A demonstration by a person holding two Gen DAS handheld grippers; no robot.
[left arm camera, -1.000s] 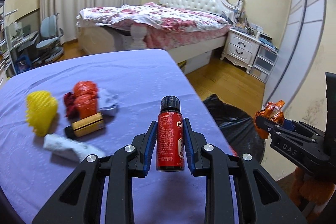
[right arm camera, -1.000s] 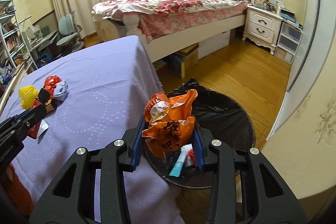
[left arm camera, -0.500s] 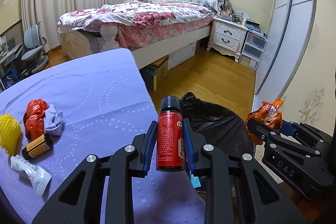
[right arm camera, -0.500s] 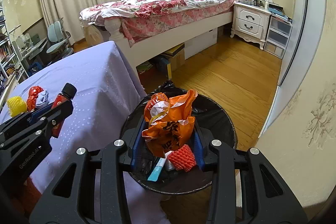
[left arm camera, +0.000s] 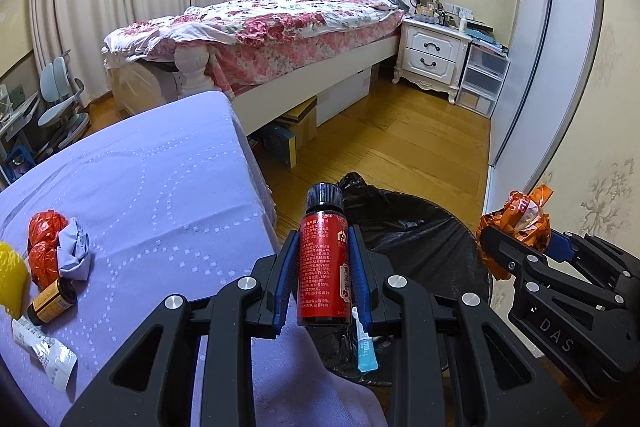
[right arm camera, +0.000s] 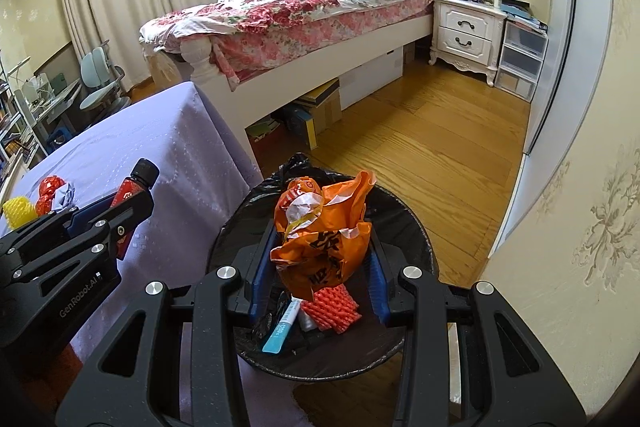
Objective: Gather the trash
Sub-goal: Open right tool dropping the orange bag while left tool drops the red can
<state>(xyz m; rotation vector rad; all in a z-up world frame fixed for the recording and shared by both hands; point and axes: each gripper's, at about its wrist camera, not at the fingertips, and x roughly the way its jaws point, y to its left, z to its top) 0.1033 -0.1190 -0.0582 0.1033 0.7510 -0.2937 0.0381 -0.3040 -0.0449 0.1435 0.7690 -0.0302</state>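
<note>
"DAS" is printed on the right tongs [right arm camera: 316, 259], which are clamped on a crumpled orange wrapper [right arm camera: 324, 227] above the black-lined trash bin [right arm camera: 416, 227]. "GenRobot.AI" marks the left tongs [left arm camera: 324, 267], which are closed on an upright red bottle [left arm camera: 325, 263] with unreadable small print. Left of them, on the lilac table [left arm camera: 160, 187], lie a brown vial [left arm camera: 54, 301] and a tube [left arm camera: 44, 351].
</note>
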